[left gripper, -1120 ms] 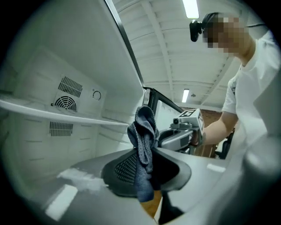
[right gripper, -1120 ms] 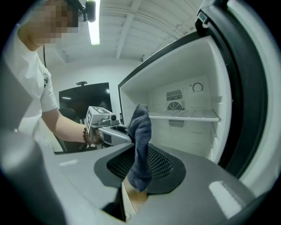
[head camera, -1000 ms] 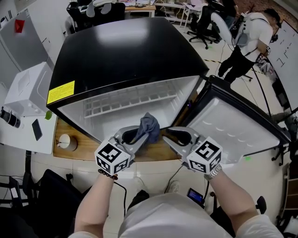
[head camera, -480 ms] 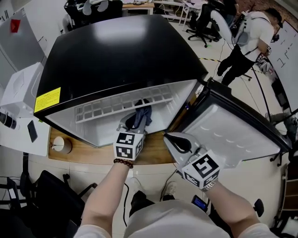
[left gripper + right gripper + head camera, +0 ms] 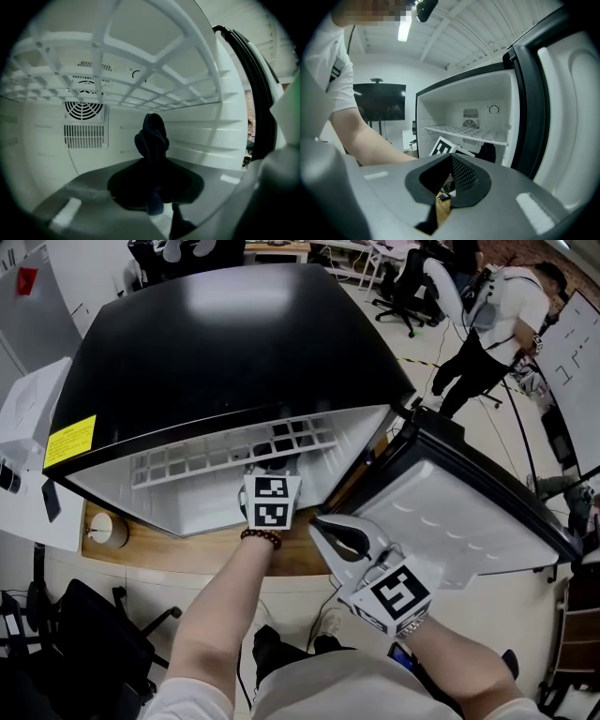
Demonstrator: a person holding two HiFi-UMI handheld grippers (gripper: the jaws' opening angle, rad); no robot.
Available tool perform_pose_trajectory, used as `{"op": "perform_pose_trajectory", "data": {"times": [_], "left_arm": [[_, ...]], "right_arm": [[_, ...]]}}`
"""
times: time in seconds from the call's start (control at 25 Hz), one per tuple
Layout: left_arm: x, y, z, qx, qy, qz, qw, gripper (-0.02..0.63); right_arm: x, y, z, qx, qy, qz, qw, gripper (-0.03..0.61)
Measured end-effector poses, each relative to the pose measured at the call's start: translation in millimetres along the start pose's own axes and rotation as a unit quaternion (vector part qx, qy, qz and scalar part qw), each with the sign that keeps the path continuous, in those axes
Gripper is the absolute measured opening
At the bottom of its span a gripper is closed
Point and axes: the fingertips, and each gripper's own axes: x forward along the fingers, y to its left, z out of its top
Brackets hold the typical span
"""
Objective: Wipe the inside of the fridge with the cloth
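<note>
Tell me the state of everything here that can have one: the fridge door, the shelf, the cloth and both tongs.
fridge door: swung wide open to the right.
shelf: in place inside the fridge, nothing seen on it.
cloth: bunched up, gripped, inside the fridge below the shelf.
left tongs: shut on the cloth, reaching into the fridge.
right tongs: shut, empty, outside the fridge.

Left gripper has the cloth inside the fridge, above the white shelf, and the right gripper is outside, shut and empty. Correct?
Not quite. The cloth is below the white shelf, not above it: the left gripper view shows the shelf grid overhead. The rest holds: the left gripper grips it inside the fridge, and the right gripper is outside, shut and empty.
</note>
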Motion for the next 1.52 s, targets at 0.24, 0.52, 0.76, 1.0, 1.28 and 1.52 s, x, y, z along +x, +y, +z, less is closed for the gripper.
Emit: {"op": "perform_pose_trajectory", "data": {"times": [0.24,0.52,0.76,1.0,1.28,1.52], "left_arm": [[23.5,1.4,7.3,0.013,-0.007,0.017,0.9997,0.083],[44.8,-0.3,9.9,0.022,-0.005,0.016,0.9996,0.083],[49.0,-13.5,14.8,0.07,-0.017,-0.016,0.9973,0.081],[36.7,-33.0,17.9,0.107,-0.028,-0.056,0.9924,0.08],[14.5,-51.9,21.0,0.122,-0.038,-0.084,0.9882,0.08],[-10.3,-72.5,16.8,0.127,-0.045,-0.108,0.985,0.08]], "right_arm": [[-2.4,-1.3,-6.3,0.014,0.004,0.01,1.0,0.002],[-6.0,-4.6,-6.9,0.011,0.0,0.019,1.0,0.002],[-9.0,-3.1,-5.7,0.009,-0.005,0.029,1.0,0.002],[-9.9,4.0,-3.6,0.012,-0.011,0.037,0.999,0.002],[-15.1,13.6,-4.8,0.016,-0.014,0.039,0.999,0.002],[-21.9,19.1,-7.9,0.024,-0.015,0.037,0.999,0.002]]}}
